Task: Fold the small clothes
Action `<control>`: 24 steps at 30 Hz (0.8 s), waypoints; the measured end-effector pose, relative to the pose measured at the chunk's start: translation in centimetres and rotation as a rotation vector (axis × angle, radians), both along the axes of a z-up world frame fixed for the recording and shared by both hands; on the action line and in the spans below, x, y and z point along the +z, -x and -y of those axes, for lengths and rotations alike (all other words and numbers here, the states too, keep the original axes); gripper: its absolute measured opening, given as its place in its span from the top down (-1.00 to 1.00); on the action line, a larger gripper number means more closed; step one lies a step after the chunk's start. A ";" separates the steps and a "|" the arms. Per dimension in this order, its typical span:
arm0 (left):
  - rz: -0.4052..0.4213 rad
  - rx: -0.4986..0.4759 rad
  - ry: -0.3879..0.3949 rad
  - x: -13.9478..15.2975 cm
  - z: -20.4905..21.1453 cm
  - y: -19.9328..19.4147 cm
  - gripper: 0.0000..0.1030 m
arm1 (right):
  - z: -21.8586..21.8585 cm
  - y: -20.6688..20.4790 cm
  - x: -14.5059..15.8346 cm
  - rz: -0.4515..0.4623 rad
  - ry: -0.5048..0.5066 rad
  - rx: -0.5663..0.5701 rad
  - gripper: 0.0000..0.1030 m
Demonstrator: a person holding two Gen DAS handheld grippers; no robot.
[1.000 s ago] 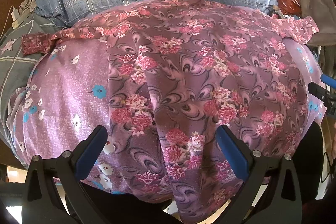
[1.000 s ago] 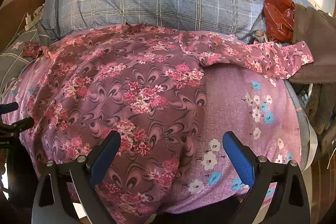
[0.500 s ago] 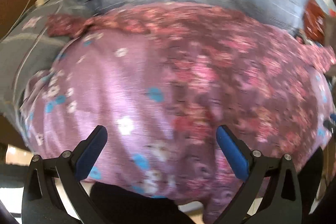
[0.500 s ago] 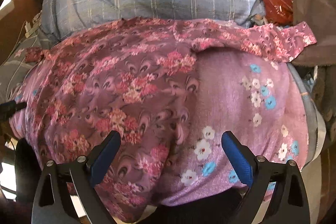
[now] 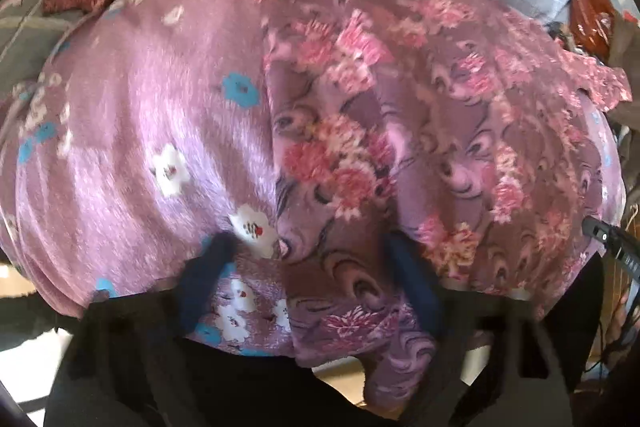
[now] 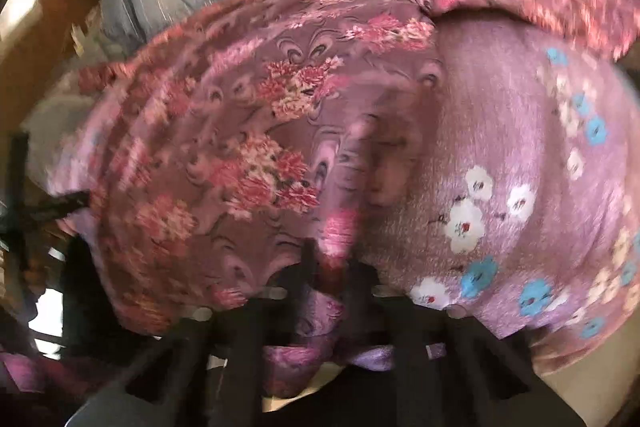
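Right wrist view shows the right gripper (image 6: 334, 267) pinching the flowery dress (image 6: 248, 147) hem; left gripper (image 5: 312, 267) has been closing around it (spread flat on the bed, unfolded).

Daylight is bright and soft, giving sheen on the lilac flowered cloth (image 5: 132, 131). Both fisheye views are motion-blurred, bulging, and dark at the rounded corners.
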State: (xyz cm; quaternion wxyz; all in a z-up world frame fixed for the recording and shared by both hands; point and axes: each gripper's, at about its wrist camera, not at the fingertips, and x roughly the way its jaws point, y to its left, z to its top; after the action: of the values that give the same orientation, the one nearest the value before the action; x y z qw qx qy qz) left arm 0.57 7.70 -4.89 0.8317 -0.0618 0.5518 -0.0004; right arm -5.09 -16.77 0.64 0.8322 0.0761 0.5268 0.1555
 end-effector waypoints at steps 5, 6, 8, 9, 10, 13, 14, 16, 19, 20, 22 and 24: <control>-0.002 0.019 0.088 1.8 -2.4 0.5 0.37 | 4.4 0.4 3.6 0.072 -0.122 -0.071 0.82; 0.000 0.021 0.076 1.8 -2.5 0.7 0.24 | 5.4 0.2 3.8 0.077 -0.112 -0.106 0.82; -0.016 0.018 0.074 1.3 -2.6 0.8 -0.17 | 6.6 -0.3 3.0 0.044 -0.130 -0.144 0.82; -0.037 0.008 0.083 0.8 -2.5 0.8 -0.35 | 6.8 -0.3 2.6 0.029 -0.144 -0.150 0.81; -0.057 -0.011 0.086 0.3 -2.3 0.8 -0.36 | 6.7 -0.2 2.4 0.026 -0.143 -0.153 0.80; -0.036 -0.059 0.016 0.0 -0.2 1.2 -0.38 | 6.4 -0.1 2.2 0.015 -0.131 -0.164 0.58; -0.018 -0.062 0.006 0.0 0.1 1.2 -0.35 | 6.4 0.0 2.0 0.006 -0.130 -0.171 0.43; 0.008 -0.045 0.027 0.3 0.0 1.1 0.39 | 6.4 0.1 1.3 -0.011 -0.133 -0.184 0.24; 0.008 -0.034 0.130 1.1 -0.8 0.4 0.94 | 6.5 -0.3 0.2 -0.041 -0.177 -0.175 0.70; 0.003 -0.031 0.146 1.3 -1.1 0.3 0.94 | 6.4 -0.3 0.3 -0.049 -0.196 -0.162 0.84; -0.010 0.005 0.237 2.7 -2.5 0.3 0.95 | 6.3 -0.3 2.1 -0.022 -0.233 -0.138 0.85; 0.036 0.037 0.323 5.4 -4.5 1.3 0.95 | 6.4 0.1 5.3 0.040 -0.321 -0.114 0.85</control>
State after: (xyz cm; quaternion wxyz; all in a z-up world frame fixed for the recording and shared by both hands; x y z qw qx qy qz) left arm -0.73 12.23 0.47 0.8206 -0.2045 0.5284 -0.0750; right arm -5.18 -23.18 5.91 0.8270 0.2348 0.4735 0.1917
